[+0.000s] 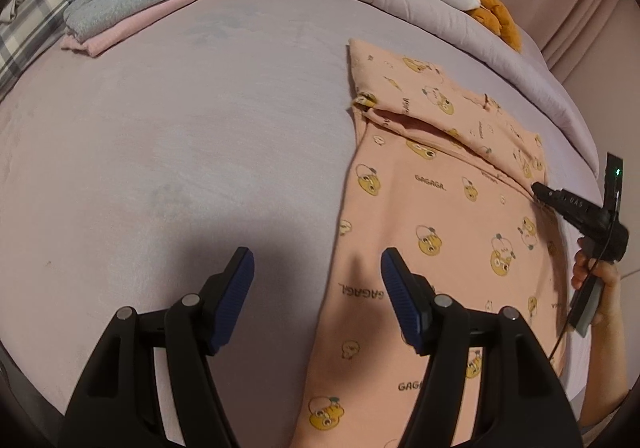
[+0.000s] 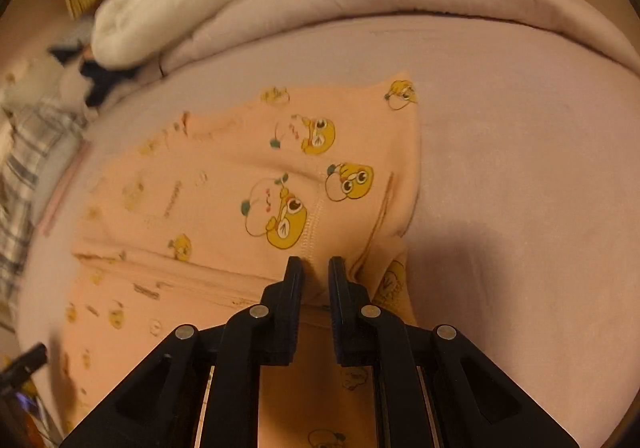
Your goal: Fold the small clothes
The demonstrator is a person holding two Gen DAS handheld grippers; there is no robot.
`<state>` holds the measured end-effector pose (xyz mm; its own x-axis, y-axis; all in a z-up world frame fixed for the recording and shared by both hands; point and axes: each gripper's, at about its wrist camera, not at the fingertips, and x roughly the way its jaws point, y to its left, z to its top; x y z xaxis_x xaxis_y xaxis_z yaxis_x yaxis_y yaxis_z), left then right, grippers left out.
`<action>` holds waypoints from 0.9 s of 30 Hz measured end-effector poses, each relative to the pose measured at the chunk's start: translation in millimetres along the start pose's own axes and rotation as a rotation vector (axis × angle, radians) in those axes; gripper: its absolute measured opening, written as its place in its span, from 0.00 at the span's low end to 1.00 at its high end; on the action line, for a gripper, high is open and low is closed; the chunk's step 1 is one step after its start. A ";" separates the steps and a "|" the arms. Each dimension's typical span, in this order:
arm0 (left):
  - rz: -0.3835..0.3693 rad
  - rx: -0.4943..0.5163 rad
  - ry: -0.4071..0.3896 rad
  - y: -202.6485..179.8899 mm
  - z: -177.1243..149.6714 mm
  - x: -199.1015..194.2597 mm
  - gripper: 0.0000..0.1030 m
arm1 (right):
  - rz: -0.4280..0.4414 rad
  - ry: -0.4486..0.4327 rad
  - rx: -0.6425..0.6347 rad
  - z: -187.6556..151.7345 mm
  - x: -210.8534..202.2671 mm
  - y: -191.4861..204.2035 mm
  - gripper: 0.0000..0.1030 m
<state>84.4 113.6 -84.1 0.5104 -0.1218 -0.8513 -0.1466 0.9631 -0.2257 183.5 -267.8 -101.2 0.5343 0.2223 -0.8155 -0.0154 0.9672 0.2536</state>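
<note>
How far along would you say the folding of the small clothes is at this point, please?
Done: a grey and pink folded stack sits aside. In hand: the peach printed garment has one part folded over; the right gripper pinches its fabric, the left gripper hovers open. Left: the remaining folds.

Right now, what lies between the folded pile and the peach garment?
Only bare bedsheet between the pile and the garment, seen in the left wrist view.

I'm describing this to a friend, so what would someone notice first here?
The peach pyjama top with yellow cartoon prints, spread on the bed. The right gripper pinches a fold of it, while the left gripper hovers open over its near edge. Folded clothes are stacked at the far left.
</note>
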 end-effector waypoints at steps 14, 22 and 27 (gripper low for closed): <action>0.000 0.127 -0.042 -41.7 -28.9 -21.6 0.68 | 0.146 -0.003 0.038 -67.5 -65.8 2.7 0.28; 0.030 0.175 -0.052 -53.6 -49.1 -23.4 0.69 | 0.143 -0.013 0.083 -101.5 -98.2 -8.0 0.36; 0.062 0.185 -0.055 -51.8 -60.9 -23.0 0.69 | 0.118 -0.003 0.121 -123.7 -109.4 -22.2 0.45</action>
<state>28.6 51.8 -81.7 0.5516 -0.0519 -0.8325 -0.0238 0.9967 -0.0779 20.9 -298.4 -81.9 0.5370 0.3329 -0.7751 0.0237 0.9126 0.4083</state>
